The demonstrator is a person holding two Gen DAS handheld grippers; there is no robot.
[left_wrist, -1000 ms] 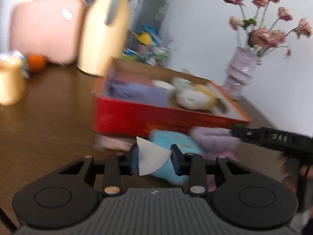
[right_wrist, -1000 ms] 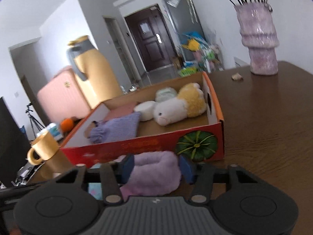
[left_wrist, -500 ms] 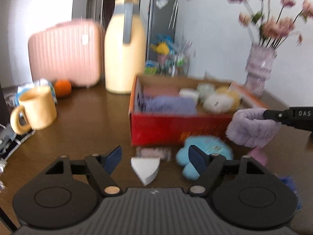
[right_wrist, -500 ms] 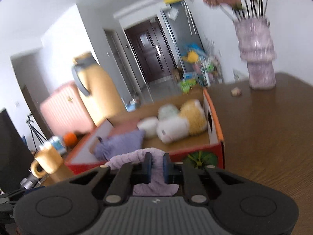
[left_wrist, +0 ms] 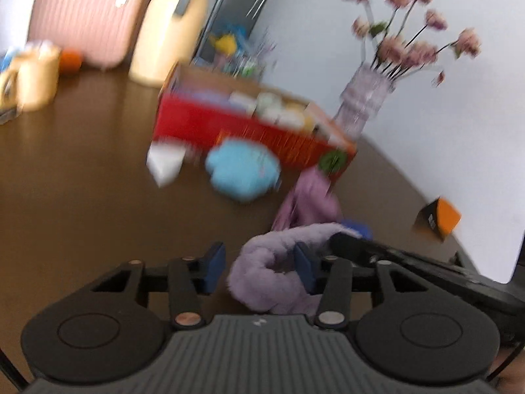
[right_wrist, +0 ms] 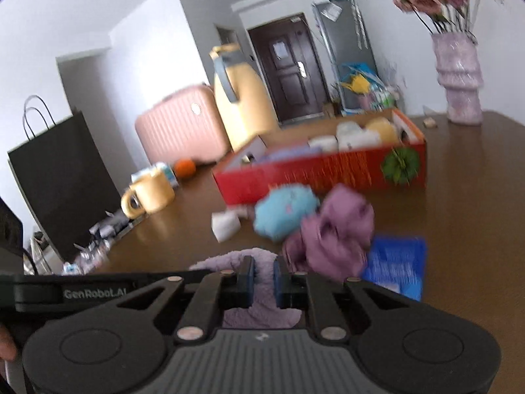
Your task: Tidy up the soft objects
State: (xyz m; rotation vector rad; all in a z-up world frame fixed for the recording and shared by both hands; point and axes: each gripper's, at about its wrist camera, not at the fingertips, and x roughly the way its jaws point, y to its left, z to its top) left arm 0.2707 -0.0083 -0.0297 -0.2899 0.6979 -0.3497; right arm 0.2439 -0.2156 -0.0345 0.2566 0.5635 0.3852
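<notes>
My right gripper is shut on a fluffy lilac headband, held above the table. In the left wrist view the same headband hangs between the open jaws of my left gripper, with the right gripper's arm coming in from the right. A red cardboard box holds several soft toys. In front of it lie a blue plush, a white wedge sponge, a purple cloth and a blue cloth.
A yellow mug, an orange, a pink case and a yellow thermos stand at the table's left and back. A flower vase stands at the back right. A black paper bag is at the left.
My right gripper closed on the lilac headband, lifted it and brought it back toward the left gripper. My left gripper released the white sponge, opened and pulled back around the headband.
</notes>
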